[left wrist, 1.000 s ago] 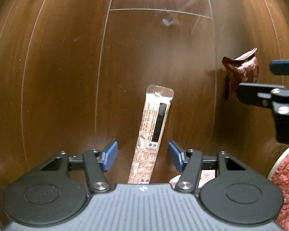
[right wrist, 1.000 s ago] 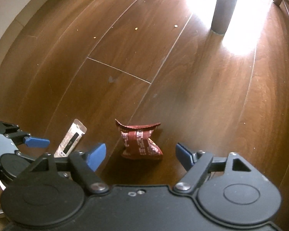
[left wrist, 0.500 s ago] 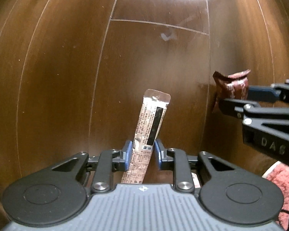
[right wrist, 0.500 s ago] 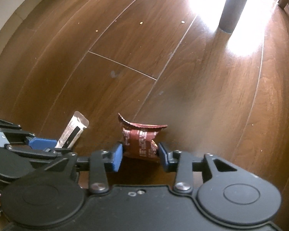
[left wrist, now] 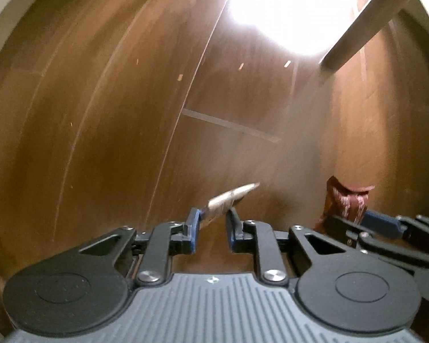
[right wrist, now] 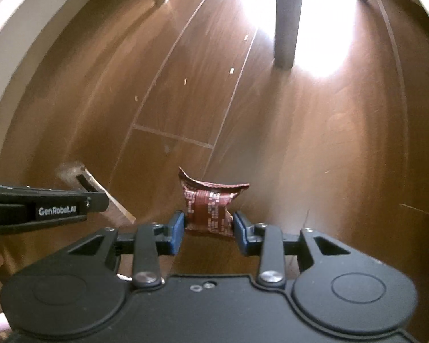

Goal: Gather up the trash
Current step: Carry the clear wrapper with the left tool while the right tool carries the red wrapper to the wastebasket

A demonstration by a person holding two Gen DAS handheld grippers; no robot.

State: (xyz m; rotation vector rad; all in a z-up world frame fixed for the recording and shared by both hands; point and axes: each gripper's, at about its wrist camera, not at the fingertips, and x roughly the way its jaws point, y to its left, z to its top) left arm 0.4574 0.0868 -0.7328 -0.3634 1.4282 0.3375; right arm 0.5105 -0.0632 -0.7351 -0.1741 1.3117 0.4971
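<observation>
Both wrist views: L tongs (left wrist: 211, 230) pinching sachet (left wrist: 228, 200), R tongs (right wrist: 208, 230) clamping wrapper (right wrist: 210, 207), carrying off floor (right wrist: 314, 143); next needing a bin.

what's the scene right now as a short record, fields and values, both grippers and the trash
setting: brown wood plank floor, bright glare at the far end
left gripper: shut on long silver stick packet, packet blurred, sticking out ahead and to the right
right gripper: shut on crumpled red wrapper
wrapper state: pinched at its lower half, top edge flared above the pads
furniture: grey furniture leg standing on the floor ahead
other litter: small pale crumbs on the planks
bin: none in view
</observation>
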